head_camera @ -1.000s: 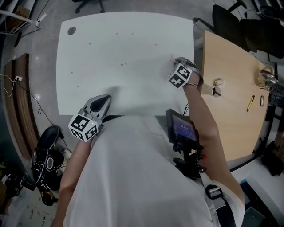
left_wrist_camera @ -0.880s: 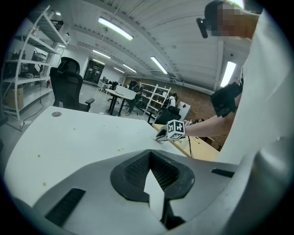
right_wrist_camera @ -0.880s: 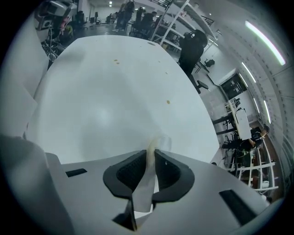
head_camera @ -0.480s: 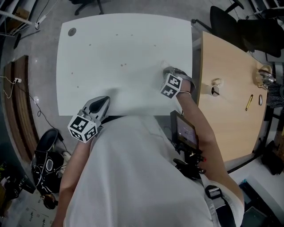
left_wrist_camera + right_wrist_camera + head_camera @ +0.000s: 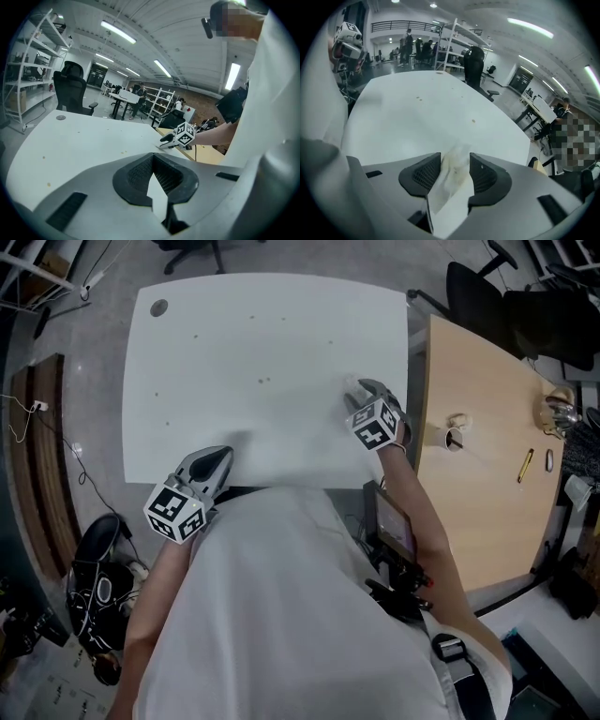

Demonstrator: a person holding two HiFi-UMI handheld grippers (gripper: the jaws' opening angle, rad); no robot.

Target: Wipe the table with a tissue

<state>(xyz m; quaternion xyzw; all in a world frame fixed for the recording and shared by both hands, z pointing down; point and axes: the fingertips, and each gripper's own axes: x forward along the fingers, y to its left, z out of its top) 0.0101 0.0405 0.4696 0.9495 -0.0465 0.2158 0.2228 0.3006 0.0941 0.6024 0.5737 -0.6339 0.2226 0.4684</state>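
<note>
The white table (image 5: 262, 334) carries a few small brown specks (image 5: 264, 381). My right gripper (image 5: 356, 387) points down at the table near its right edge. Its jaws are opening, and a crumpled white tissue (image 5: 452, 180) with a yellowish stain stands loosely between the pads (image 5: 423, 174). In the head view the tissue (image 5: 350, 381) just shows at the fingertips. My left gripper (image 5: 221, 456) rests at the table's near edge, shut and empty; its tips (image 5: 153, 157) meet. From there I see the right gripper (image 5: 164, 143) across the table.
A wooden table (image 5: 478, 446) adjoins on the right, with small objects and a yellow pen (image 5: 526, 465). Black office chairs (image 5: 506, 287) stand at the far right. A device (image 5: 392, 526) hangs at the person's chest. Cables lie on the floor at the left.
The right gripper has slid from near the table's right edge toward the near edge and rolled. The left gripper has stayed put.
</note>
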